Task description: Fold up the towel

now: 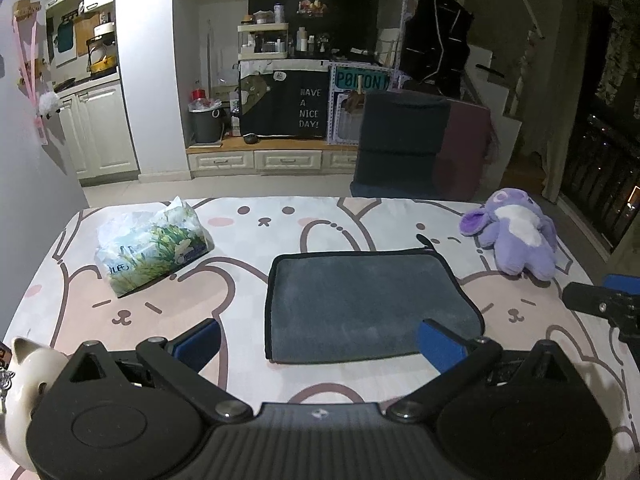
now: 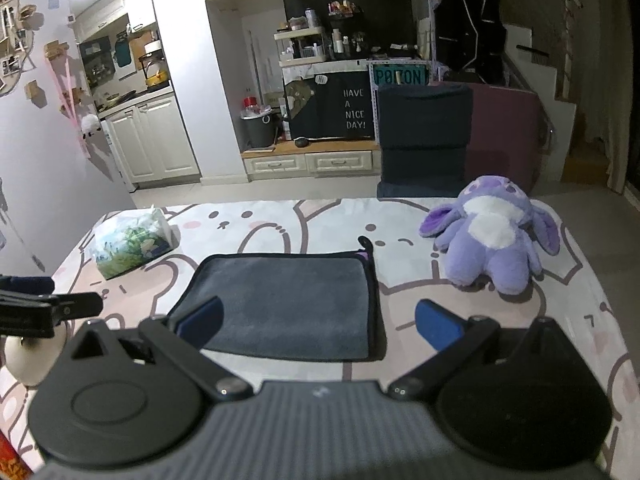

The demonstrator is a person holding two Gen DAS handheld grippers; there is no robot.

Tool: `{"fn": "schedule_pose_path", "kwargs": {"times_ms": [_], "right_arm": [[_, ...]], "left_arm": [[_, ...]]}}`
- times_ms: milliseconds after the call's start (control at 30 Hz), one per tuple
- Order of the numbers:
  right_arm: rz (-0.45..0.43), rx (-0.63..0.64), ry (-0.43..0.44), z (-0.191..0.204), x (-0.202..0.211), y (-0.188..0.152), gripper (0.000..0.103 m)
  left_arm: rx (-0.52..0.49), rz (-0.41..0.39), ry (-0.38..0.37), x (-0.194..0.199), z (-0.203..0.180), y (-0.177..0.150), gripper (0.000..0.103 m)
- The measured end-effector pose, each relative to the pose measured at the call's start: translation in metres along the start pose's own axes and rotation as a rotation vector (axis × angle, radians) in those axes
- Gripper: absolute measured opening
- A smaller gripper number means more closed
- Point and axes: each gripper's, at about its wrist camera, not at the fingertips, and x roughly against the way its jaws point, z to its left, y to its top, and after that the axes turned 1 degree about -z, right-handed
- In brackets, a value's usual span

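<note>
Towel (image 1: 368,304) looks soft, light and limp; take it by the near corners. Both tools (image 1: 318,340) (image 2: 318,322) hang released, empty.

Table (image 1: 256,240): towel (image 1: 368,304), tissues (image 1: 154,246), plush (image 1: 516,232).

Dim room: white kitchen cabinets (image 2: 152,140) far left, a dark curtain (image 1: 286,104) reading "HAVE A NICE DAY!" at the far wall, pale floor (image 2: 280,190), dark window (image 1: 600,184) right.
</note>
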Motion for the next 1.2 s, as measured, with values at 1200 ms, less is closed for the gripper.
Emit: {"fn": "schedule_pose_path", "kwargs": {"times_ms": [1200], "right_arm": [[-0.099, 0.051, 0.027, 0.019, 0.093, -0.069, 0.103]], "left_arm": [[-0.056, -0.086, -0.065, 0.076, -0.012, -0.063, 0.103]]}}
